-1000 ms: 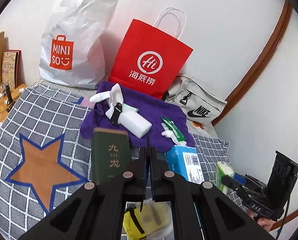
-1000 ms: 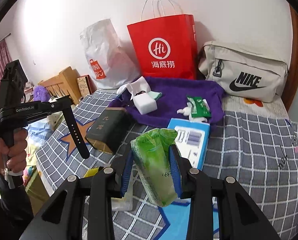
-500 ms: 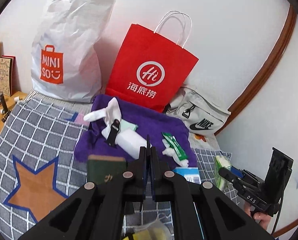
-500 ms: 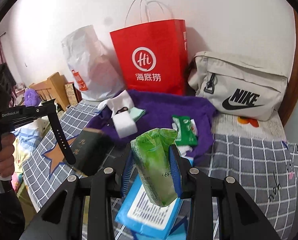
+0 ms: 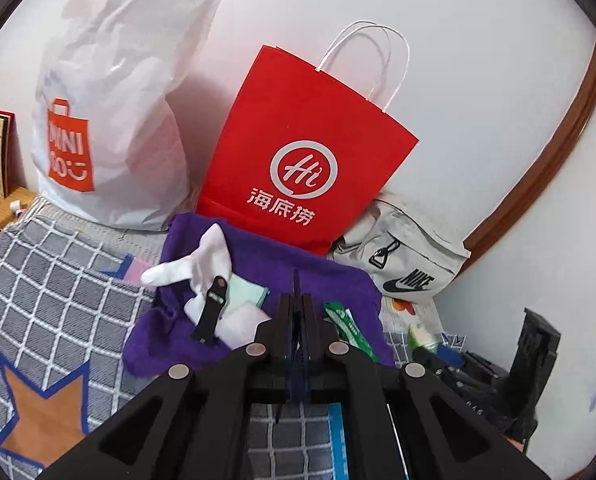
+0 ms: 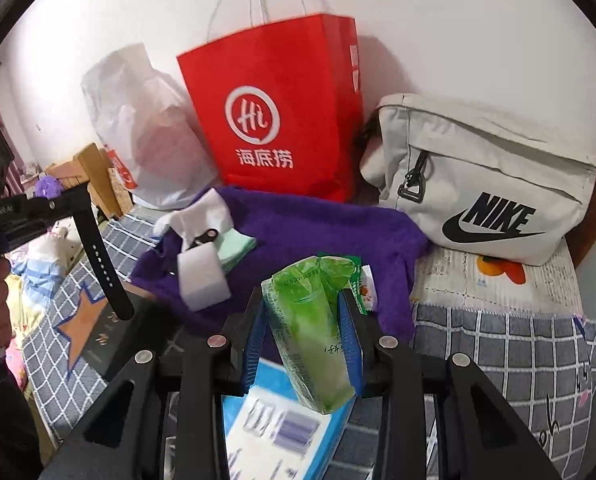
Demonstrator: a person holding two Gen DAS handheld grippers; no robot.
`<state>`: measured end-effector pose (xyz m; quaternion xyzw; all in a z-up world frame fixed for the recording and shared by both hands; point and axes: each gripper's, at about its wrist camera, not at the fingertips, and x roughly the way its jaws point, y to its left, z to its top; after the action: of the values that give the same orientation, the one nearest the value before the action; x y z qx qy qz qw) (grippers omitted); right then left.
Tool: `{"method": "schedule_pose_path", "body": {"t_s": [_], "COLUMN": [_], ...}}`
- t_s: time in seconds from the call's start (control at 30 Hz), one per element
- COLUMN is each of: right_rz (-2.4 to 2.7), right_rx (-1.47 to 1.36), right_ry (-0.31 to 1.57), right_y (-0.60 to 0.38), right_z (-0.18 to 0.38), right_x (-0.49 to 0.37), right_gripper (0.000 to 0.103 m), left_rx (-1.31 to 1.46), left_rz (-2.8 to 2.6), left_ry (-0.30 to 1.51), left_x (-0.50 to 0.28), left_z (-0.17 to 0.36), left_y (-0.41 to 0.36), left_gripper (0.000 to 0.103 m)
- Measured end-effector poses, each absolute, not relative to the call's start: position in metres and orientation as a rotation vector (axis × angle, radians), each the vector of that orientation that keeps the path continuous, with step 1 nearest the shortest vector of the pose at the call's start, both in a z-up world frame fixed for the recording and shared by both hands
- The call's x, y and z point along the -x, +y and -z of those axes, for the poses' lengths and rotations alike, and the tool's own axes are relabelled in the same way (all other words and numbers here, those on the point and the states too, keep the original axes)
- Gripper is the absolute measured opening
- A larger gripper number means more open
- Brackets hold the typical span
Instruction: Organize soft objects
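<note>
Tissue pack [image 6: 314,332] clear from right wrist

Red paper bag [image 5: 302,168], purple towel [image 6: 318,232], grey-and-white checked bedspread [image 5: 57,280].

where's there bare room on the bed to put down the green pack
Bare checked cover lies right of the purple towel, in front of the Nike bag. Another bare patch is left of the towel, around the orange star. The towel itself is crowded with a white sock and sponge.
</note>
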<state>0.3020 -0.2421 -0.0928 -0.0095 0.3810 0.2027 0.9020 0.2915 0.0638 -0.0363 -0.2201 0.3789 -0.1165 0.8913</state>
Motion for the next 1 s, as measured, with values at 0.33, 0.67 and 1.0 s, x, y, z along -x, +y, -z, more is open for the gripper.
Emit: {"method": "schedule_pose_path", "body": {"t_s": [0.33, 0.67, 1.0], "right_rz": [-0.41, -0.432, -0.442], "right_rx": [0.015, 0.036, 0.052], "right_ry": [0.843, 0.897, 0.91], "right_y": [-0.244, -0.234, -0.226], "right_z": [0.118, 0.144, 0.154], "right_x": [-0.345, -0.366, -0.373], "right_gripper": [0.035, 0.035, 0.036], "left_rx": [0.512, 0.534, 0.509], "left_rz": [0.29, 0.277, 0.148], "left_ry": [0.804, 0.837, 0.975], "left_x": [-0.343, -0.393, -0.415], "left_z": [0.045, 0.068, 0.116], "left_y": [0.047, 0.035, 0.054], "left_gripper": [0.004, 0.004, 0.004]}}
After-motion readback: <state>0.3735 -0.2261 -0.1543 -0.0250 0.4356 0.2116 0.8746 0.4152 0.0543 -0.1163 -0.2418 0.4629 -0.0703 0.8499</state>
